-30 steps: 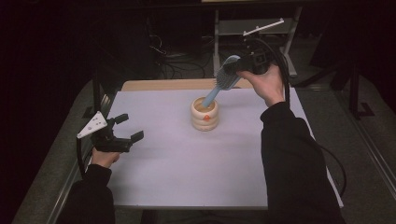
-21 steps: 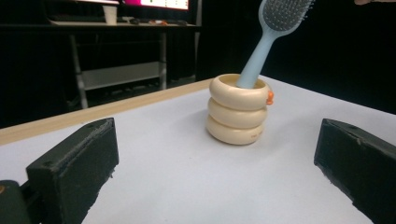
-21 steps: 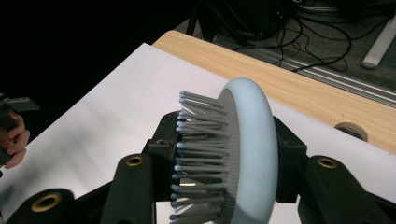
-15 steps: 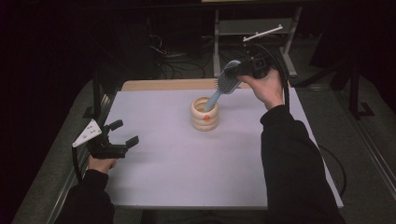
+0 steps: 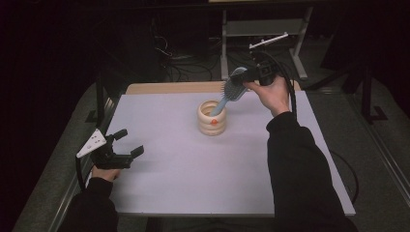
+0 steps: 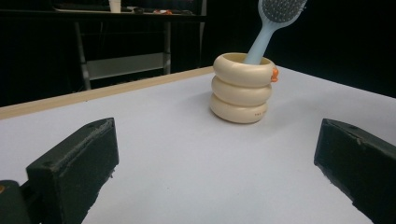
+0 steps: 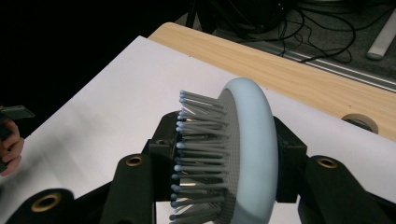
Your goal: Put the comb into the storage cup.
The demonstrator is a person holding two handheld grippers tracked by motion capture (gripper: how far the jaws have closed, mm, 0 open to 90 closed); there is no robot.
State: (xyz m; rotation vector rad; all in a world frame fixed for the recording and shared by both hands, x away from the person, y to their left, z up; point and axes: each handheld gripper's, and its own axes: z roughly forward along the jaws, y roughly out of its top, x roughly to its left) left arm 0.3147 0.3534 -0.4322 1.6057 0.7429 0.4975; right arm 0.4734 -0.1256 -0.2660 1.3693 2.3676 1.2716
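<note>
1. At the far side of the table, the right gripper (image 5: 245,77) is clenched on the head of a light blue hairbrush (image 5: 231,90); in the right gripper view the two black jaws press on the brush head (image 7: 243,154) from both sides, one against the bristles and one against the smooth back.
2. Against the pictures from a second ago, this hand and the brush sit slightly lower, and the handle tip has gone from the rim down into the mouth of the cream ringed holder (image 5: 212,117). I judge the insertion is under way but not finished, since the grip has not let go.
3. The brush's long axis runs on a slant: head up and toward the far right, handle down and toward the near left into the holder. In the left gripper view the handle (image 6: 256,46) rises out of the holder (image 6: 242,88) and leans right, bristles facing the camera.
4. The holder stands upright near the middle of the white table (image 5: 193,183), with a small orange mark on its near side.
5. The left gripper (image 5: 124,144) has drifted toward the table's near left edge and lower; its jaws stand wide apart and empty, well apart from the holder.
</note>
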